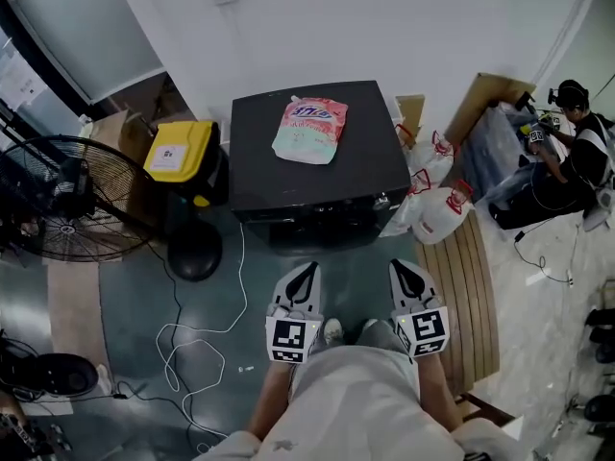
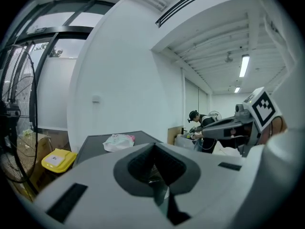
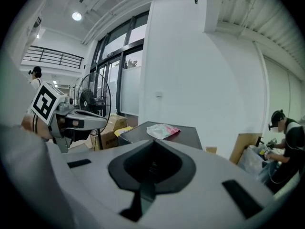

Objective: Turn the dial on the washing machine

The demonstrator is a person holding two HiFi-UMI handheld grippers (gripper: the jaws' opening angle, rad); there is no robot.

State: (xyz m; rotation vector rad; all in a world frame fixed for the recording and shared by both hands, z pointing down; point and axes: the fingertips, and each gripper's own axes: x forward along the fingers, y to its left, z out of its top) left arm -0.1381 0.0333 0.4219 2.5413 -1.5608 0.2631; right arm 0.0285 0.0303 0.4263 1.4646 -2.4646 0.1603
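The dark washing machine [image 1: 360, 166] stands against the white wall, seen from above, with a pink and white detergent bag [image 1: 309, 130] lying on its lid. A small pale knob [image 1: 382, 201] shows at the right end of its front panel. Both grippers hover side by side in front of the machine, well short of it. My left gripper [image 1: 308, 268] is shut and holds nothing, and so is my right gripper [image 1: 401, 264]. In the left gripper view the closed jaws [image 2: 153, 148] point toward the machine's top [image 2: 95, 144]. The right gripper view shows the same past its own jaws [image 3: 153, 144], with the bag [image 3: 163, 130] beyond.
A yellow-lidded bin [image 1: 178, 152] and a standing fan [image 1: 67, 200] are left of the machine. White cable [image 1: 192, 344] loops on the floor. Plastic bags [image 1: 437, 209], a slatted wooden board [image 1: 471, 286] and a seated person [image 1: 577, 152] are to the right.
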